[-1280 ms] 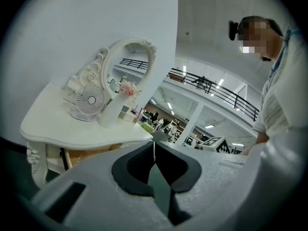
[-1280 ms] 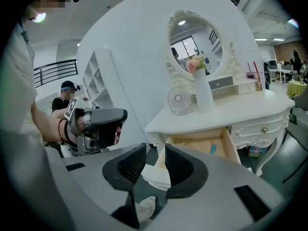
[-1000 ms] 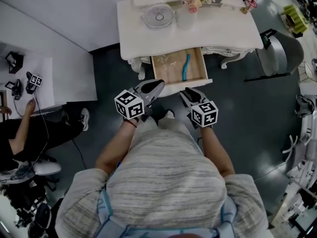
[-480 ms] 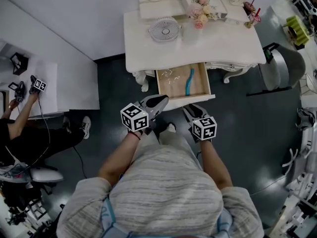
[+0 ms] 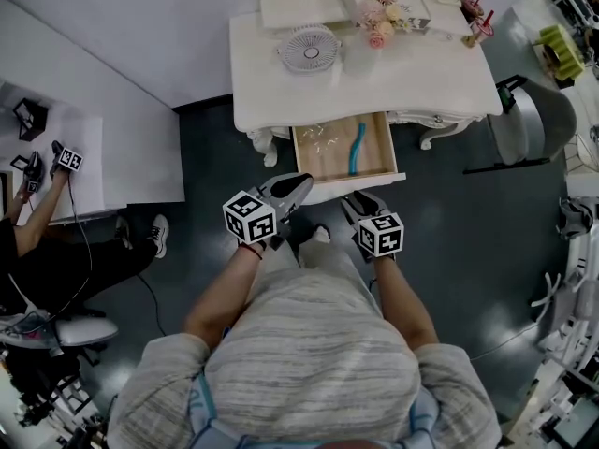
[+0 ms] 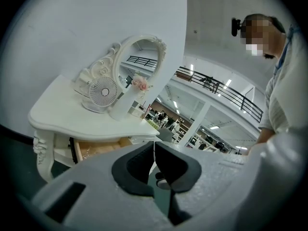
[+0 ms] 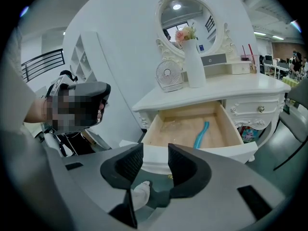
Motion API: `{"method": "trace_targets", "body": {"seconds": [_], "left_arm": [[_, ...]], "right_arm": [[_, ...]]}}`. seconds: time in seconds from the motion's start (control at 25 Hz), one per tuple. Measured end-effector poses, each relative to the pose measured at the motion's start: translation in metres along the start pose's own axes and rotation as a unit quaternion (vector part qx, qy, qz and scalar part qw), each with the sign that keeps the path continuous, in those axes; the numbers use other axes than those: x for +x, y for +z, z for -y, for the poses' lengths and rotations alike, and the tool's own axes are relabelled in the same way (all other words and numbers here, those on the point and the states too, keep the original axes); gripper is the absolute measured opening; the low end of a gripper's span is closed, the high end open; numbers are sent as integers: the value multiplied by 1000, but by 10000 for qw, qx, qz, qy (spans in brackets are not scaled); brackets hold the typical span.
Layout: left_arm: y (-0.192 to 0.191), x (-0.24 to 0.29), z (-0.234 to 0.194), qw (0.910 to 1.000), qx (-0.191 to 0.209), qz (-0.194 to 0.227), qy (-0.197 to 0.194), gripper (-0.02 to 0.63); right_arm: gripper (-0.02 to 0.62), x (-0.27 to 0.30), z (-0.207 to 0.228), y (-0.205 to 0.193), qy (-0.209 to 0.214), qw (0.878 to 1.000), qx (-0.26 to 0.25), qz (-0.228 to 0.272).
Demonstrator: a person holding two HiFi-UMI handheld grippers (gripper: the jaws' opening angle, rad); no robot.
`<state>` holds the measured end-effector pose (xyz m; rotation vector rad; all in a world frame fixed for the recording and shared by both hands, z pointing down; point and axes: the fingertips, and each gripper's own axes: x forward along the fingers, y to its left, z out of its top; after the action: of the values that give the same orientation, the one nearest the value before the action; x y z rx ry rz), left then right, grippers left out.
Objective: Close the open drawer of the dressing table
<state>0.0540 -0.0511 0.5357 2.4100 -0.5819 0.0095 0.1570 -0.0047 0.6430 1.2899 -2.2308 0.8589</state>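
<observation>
Two tools held low before the striped torso, above a pale shoe (image 5: pixel 318 235) on the dark floor (image 5: pixel 449 223), both aimed toward the furniture ahead. At left, the left hand-held gripper (image 5: pixel 301 183) (image 6: pixel 154 147): jaws pressed together, only a thin seam between the pads, nothing caught there. At right, the right hand-held gripper (image 5: pixel 355 197) (image 7: pixel 155 154): jaws apart, just been opening wider, nothing between the pads, only the white front panel showing through the gap, near but not touched.

Just beyond both tips, the drawer (image 5: pixel 318 162) (image 7: pixel 173 131), pulled fully out from the middle of the white bench (image 5: pixel 421 64) (image 7: pixel 231 88) (image 6: pixel 62 109), wooden bottom bare to the camera. Inside, toward its right half, a teal strip (image 5: pixel 356 148) (image 7: pixel 202 134) lying roughly front to back; toward the back left, some pale flecks (image 5: pixel 318 131), too small to name.

On the top behind, a small round fan (image 5: pixel 310 47) (image 7: pixel 169 74) (image 6: pixel 103 93), beside it a tall white vase (image 7: pixel 196 64) with pink flowers (image 5: pixel 379 14), and at the rear an oval mirror (image 7: pixel 185 16) (image 6: pixel 142 57) in a carved white frame.

Farther off: a grey chair (image 5: pixel 529 110) to the right of the bench, well apart from the drawer; at far left, a seated person (image 5: pixel 56 251) in dark trousers by a separate white surface.
</observation>
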Motion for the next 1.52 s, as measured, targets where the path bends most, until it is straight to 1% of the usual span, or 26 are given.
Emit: {"method": "trace_targets", "body": {"seconds": [0.2, 0.44, 0.68, 0.96, 1.24, 1.52], "left_arm": [[-2, 5, -3, 10000, -2, -89, -10, 20], [-4, 15, -6, 9998, -20, -170, -32, 20], [-8, 21, -3, 9996, -48, -240, -103, 20], [-11, 21, -3, 9996, -80, -241, -89, 20], [-17, 20, -6, 9995, -183, -253, -51, 20], [-19, 22, -10, 9993, -219, -282, -74, 20]], "right_arm": [[147, 6, 3, -3, -38, 10000, -15, -79], [149, 11, 15, -16, -174, 9995, 83, -257], [149, 16, 27, -40, -319, 9975, 85, -618], [149, 31, 33, -66, -356, 9936, 23, -1068], [149, 51, 35, -79, -408, 9892, -1, -1409], [149, 64, 40, -94, -551, 9819, -48, -1809]]}}
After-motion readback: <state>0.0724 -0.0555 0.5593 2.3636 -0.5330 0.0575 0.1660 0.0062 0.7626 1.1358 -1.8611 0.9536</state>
